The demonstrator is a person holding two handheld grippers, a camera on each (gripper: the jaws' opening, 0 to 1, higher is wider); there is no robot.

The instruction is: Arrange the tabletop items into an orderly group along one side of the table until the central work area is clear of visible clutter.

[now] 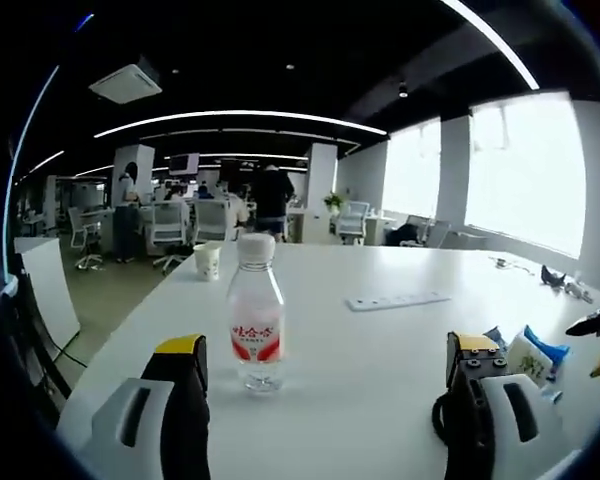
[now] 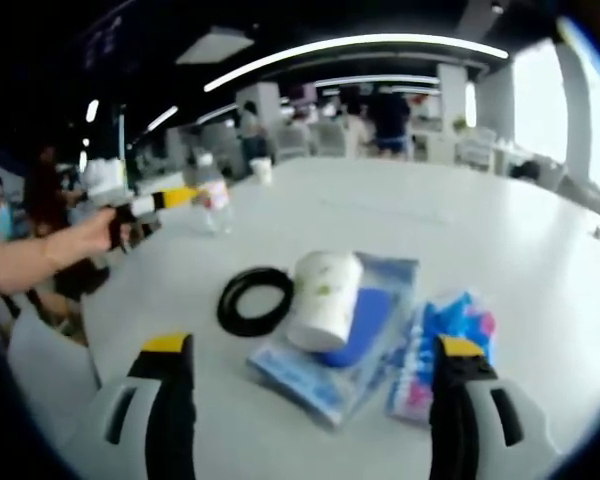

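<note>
Two claws: both stand with jaws spread apart and nothing between them.
Left claw (image 1: pixel 325 400): open, low over the white counter (image 1: pixel 400 340); its yellow-tipped jaws rise from the bottom of the left gripper view.
Water bottle (image 1: pixel 255 315): upright on the counter, white cap on, red-and-white label; it stands just ahead of the left jaw, apart from both jaws.
Paper cup (image 1: pixel 208 261): upright, farther back on the counter, beyond the bottle.
Power strip (image 1: pixel 397 300): white, lying flat, well apart from the bottle toward the right of the left gripper view.
Right claw (image 2: pixel 310 400): open, hovering over the near edge of the counter in the right gripper view.
Black ring (image 2: pixel 256 300): lying flat, just beside the paper roll.
Paper roll (image 2: pixel 325 298): white, resting on a blue packet (image 2: pixel 325 385).
Colourful packet (image 2: pixel 445 345): blue and pink, flat, just beside the blue packet, ahead of the right jaw.
Person's hand (image 2: pixel 115 232): holds the left claw near the water bottle at the left of the right gripper view.
Background: office chairs and people, beyond the counter.
</note>
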